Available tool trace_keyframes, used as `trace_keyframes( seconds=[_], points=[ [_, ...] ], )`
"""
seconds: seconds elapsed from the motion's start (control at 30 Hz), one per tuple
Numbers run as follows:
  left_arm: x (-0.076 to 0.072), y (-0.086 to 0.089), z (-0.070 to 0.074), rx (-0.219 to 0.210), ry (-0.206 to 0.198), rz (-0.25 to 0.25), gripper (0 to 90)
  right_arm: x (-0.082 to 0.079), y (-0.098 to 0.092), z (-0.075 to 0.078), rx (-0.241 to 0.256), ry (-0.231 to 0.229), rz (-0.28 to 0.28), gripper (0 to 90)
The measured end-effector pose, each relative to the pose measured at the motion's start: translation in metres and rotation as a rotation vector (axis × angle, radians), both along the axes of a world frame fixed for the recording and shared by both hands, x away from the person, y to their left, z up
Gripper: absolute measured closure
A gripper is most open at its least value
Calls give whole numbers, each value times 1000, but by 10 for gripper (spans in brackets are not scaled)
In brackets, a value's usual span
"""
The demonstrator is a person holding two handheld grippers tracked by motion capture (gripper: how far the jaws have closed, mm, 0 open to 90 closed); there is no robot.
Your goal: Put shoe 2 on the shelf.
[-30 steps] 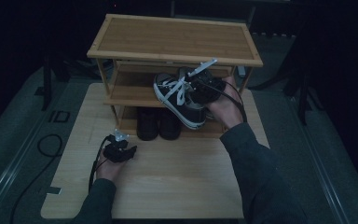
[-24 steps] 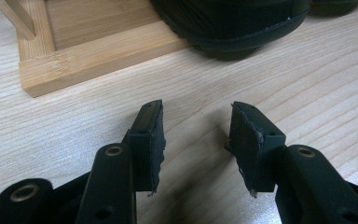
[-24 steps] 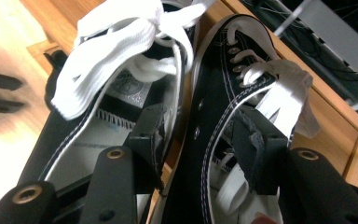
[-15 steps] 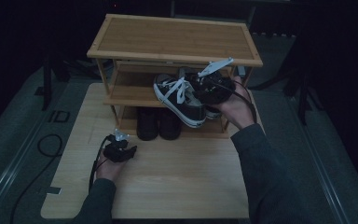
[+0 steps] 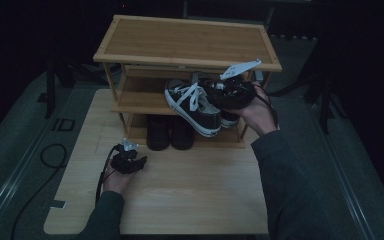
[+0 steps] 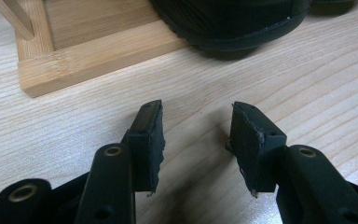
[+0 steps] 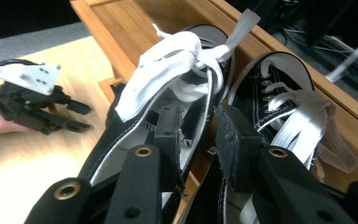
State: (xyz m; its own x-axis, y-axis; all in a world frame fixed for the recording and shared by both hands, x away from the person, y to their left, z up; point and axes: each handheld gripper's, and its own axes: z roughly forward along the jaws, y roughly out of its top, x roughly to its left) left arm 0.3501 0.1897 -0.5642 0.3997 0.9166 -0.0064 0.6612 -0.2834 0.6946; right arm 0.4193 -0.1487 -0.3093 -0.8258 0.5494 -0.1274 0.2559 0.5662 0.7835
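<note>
Looks like the shelving step: right gripper (image 5: 219, 95) is clamped on the collar of a black sneaker (image 5: 192, 107), mid-frame at the rack's (image 5: 187, 42) middle shelf beside its mate (image 7: 279, 107). Next move needs a level slide inward before letting go. Left gripper (image 6: 196, 135) sits wide, empty, lower left on the table (image 5: 190, 200).

My sleeves (image 5: 280, 170) are dark grey. Each gripper (image 6: 196, 140) has black jaws with round screw holes, ragged black pads, a white three-cornered plate (image 5: 240, 68) and a black cable (image 5: 101, 172).
</note>
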Motion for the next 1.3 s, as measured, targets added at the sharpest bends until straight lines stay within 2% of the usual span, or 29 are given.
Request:
trace_keyframes(
  seconds=[0.2, 0.53, 0.67, 0.77, 0.87, 0.93, 1.0, 1.17, 1.3],
  points=[
    [1, 0, 0, 1, 3, -2, 544, 4, -8, 0, 56, 38, 46, 743],
    [1, -1, 0, -3, 2, 3, 539, 6, -13, 0, 108, 65, 106, 788],
    [1, -2, 0, 2, -2, 3, 535, 9, -17, 0, 167, 92, 125, 803],
    [2, -2, 0, 4, 3, 7, 539, 9, -16, -1, 150, 96, 134, 832],
    [2, -2, 2, 5, 18, 12, 548, 9, -16, -2, 143, 97, 150, 897],
    [2, -2, 3, 5, 22, 11, 553, 8, -17, -3, 142, 97, 159, 900],
    [1, -3, 6, 5, 18, 6, 553, 7, -17, -3, 136, 90, 163, 900],
    [1, -5, 17, 4, 0, 1, 556, 5, -22, -1, 157, 79, 179, 900],
    [2, -6, 29, -15, -14, -8, 561, 4, -28, -2, 174, 69, 179, 900]
  ],
)
